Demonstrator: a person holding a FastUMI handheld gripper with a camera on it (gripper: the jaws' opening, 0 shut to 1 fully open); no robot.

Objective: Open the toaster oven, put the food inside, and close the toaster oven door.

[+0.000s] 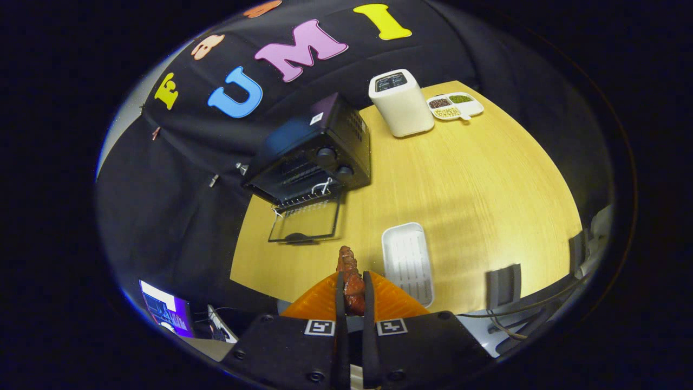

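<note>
A black toaster oven stands at the far left of the wooden table, beside the black cloth wall. Its glass door hangs fully open, lying flat toward me, and the rack inside shows. My gripper is shut on a reddish-brown piece of food, which sticks out ahead of the fingertips. The food is held above the table's near edge, well short of the open door. An empty white ribbed tray lies just to the right of the fingers.
A white box-shaped appliance stands at the table's far side, with a small divided dish of grains next to it. A lit screen sits below the table at the left. Cables and grey brackets lie off the right edge.
</note>
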